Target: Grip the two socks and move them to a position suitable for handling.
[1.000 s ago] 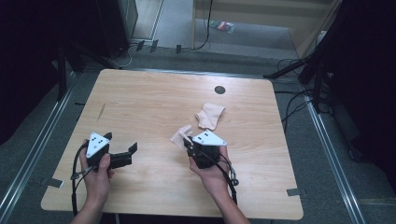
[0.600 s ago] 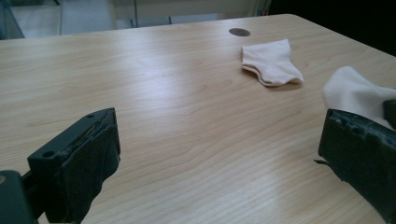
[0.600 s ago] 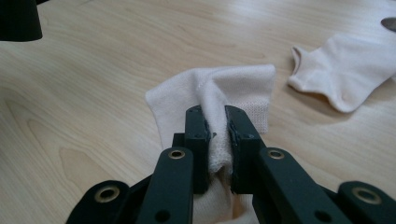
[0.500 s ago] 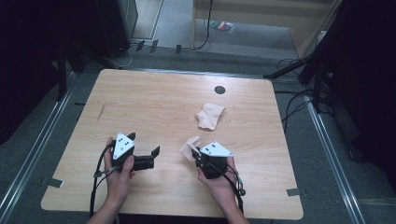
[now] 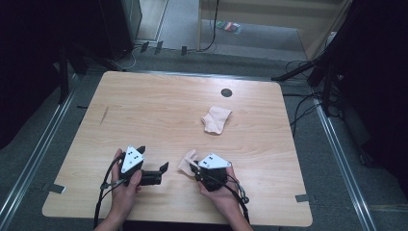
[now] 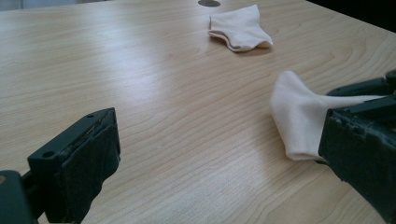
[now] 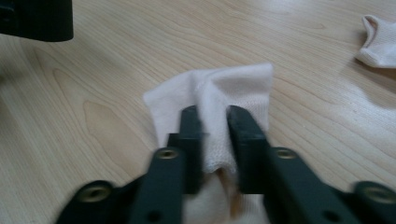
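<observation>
Your right tool (image 7: pixel 212 140): jaws just been opening, near sock (image 7: pixel 215 93) still bunched between them, pads touching cloth; sock's rear hidden under jaws. Your left tool (image 6: pixel 219 154): jaws wide, nothing between. Far sock (image 5: pixel 215 119) lies mid-table (image 5: pixel 154 106), well apart.

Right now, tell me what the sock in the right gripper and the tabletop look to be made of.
Sock: soft knitted fabric, probably cotton blend; fine ribbed weave, limp folds, matte cream. Tabletop: light wood or wood-look laminate; visible grain lines, smooth with a slight sheen. Which one, the look leaves open.
</observation>
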`<state>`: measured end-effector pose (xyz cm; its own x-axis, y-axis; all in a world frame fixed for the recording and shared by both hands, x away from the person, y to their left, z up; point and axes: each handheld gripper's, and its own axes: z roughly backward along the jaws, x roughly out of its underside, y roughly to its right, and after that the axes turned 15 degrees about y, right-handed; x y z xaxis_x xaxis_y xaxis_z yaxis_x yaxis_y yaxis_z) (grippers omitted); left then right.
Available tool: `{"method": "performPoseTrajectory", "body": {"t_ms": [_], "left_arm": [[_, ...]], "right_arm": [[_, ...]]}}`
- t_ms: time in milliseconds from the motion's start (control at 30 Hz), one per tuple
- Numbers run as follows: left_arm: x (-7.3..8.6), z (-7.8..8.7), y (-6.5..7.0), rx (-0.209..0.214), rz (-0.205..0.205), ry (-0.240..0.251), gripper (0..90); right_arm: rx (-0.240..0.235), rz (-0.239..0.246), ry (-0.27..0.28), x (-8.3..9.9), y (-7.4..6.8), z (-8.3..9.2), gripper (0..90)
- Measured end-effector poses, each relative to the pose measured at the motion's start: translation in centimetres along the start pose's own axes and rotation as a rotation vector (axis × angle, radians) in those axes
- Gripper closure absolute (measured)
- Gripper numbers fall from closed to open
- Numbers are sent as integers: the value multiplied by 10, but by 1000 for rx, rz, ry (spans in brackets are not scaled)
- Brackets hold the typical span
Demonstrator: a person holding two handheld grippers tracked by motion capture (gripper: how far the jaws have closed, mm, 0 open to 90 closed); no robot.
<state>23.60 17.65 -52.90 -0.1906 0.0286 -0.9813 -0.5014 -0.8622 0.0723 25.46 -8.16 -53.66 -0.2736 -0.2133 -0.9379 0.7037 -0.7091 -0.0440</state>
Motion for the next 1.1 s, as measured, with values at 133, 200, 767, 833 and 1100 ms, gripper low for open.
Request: {"method": "performPoseTrajectory", "body": {"t_ms": [133, 200, 767, 833, 1100], "left_arm": [[-1, 2, -4, -8, 11, 2, 0], [-1, 2, -5, -7, 16, 7, 0], [5, -4, 1, 96, 44, -33, 1], [5, -4, 1, 96, 43, -36, 1], [8, -8, 7, 129, 50, -63, 1]], "right_arm": [[29, -15, 29, -6, 8, 7, 486], [67, -59, 62, -11, 17, 16, 517], [163, -320, -74, -7, 12, 3, 643], [172, -311, -89, -5, 10, 2, 643], [147, -251, -64, -7, 7, 4, 870]]}}
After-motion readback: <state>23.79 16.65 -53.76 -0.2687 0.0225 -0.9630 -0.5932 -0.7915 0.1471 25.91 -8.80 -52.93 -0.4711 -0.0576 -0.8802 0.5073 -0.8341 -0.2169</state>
